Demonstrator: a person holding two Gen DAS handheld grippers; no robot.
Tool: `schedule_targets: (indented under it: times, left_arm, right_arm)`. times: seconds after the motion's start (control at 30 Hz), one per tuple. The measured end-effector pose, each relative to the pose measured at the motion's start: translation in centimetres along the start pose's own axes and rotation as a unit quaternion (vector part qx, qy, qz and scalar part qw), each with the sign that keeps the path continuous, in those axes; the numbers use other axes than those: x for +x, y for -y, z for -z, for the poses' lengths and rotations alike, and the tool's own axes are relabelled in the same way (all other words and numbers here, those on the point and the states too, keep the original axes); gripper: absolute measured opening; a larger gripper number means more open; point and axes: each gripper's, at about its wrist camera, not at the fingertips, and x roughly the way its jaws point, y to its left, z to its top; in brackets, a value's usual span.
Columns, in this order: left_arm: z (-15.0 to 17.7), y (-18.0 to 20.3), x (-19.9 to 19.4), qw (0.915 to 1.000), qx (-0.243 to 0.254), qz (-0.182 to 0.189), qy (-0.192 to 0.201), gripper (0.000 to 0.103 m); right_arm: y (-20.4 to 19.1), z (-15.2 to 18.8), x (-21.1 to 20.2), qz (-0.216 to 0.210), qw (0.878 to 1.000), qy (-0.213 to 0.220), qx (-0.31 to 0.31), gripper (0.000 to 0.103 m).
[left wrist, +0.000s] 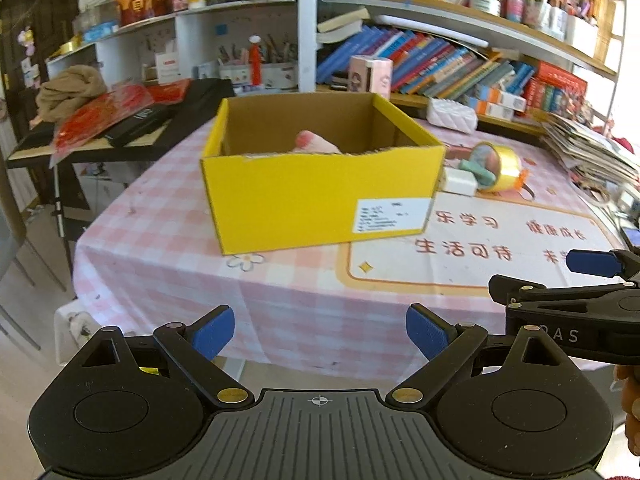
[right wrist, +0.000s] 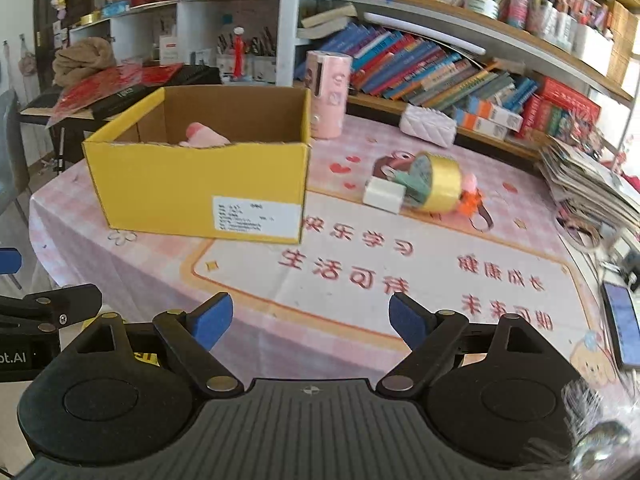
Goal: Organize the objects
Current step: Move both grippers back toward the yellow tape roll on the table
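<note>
- While both tools hang back at the near table edge, left gripper (left wrist: 320, 334) and right gripper (right wrist: 310, 320) stand with jaws spread wide, nothing between the blue pads
- Yellow box (right wrist: 200, 184): corrugated card, open top, ragged front rim; pink soft item (right wrist: 202, 136) already inside
- Loose pile well right of the box: gold tape roll (right wrist: 438, 182), glossy and round, lying on its side, touching a white block (right wrist: 384, 196) and an orange bit (right wrist: 472, 200)
- Risk, as I judge it: the roll may roll off or slip from the pads; a crowded grab could drag its neighbours; the checked cloth (right wrist: 160, 264) may bunch
</note>
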Motion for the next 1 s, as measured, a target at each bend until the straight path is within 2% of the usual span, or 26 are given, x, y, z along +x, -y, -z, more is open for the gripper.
schedule_targets:
  times: [0.47, 1.0]
  left_arm:
    - [-0.4, 2.6, 0.7, 0.9983, 0.037, 0.044, -0.003, 0.095]
    - [-3.3, 7.5, 3.9, 0.9957, 0.050, 0.077, -0.001, 0.095]
  right_arm:
    - [2.4, 1.4, -1.0, 0.044, 0.999, -0.011, 0.029, 0.087]
    - [7.0, 0.2, 0.4, 0.076, 0.997, -0.012, 0.017, 0.089]
